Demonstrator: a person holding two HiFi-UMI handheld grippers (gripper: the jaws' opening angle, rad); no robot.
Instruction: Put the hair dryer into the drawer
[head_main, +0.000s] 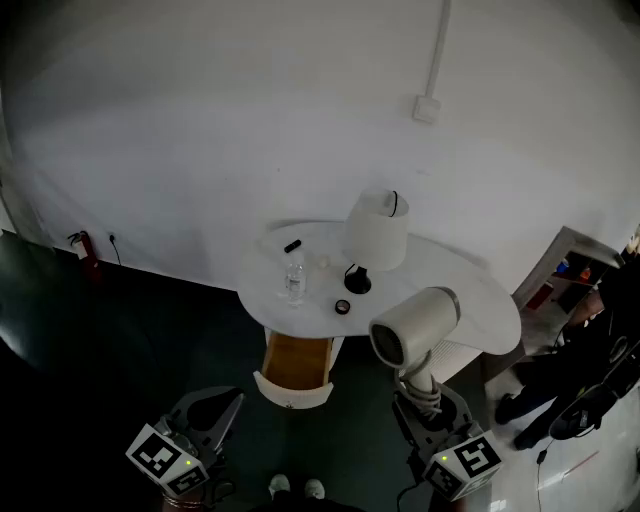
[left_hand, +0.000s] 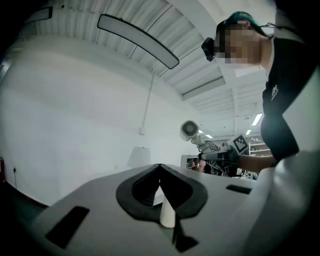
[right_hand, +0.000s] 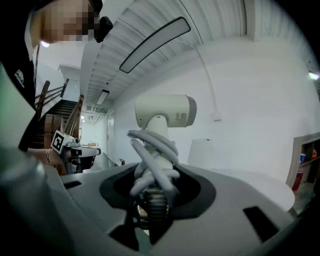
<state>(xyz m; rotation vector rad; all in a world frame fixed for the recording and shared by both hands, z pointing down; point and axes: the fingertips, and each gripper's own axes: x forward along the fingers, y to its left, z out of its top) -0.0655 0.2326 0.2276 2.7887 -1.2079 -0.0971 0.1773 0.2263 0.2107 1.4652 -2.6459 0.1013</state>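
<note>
Grey and empty, my left claw (head_main: 225, 405) hovers level, low at the left, jaws together on nothing. Right of it, the open drawer with its pale wooden inside (head_main: 296, 362) juts from the round white table (head_main: 480, 290). Further right, my right claw (head_main: 428, 400) is clamped on the cord-wrapped handle of the white plastic hair dryer (head_main: 415, 325). The dryer is upright in the air before the table. I judge it stiff, smooth and top-heavy, so this low grip wants firmness.

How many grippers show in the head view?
2: left gripper at lower left, empty; right gripper at lower right, gripping the hair dryer by its handle.
</note>
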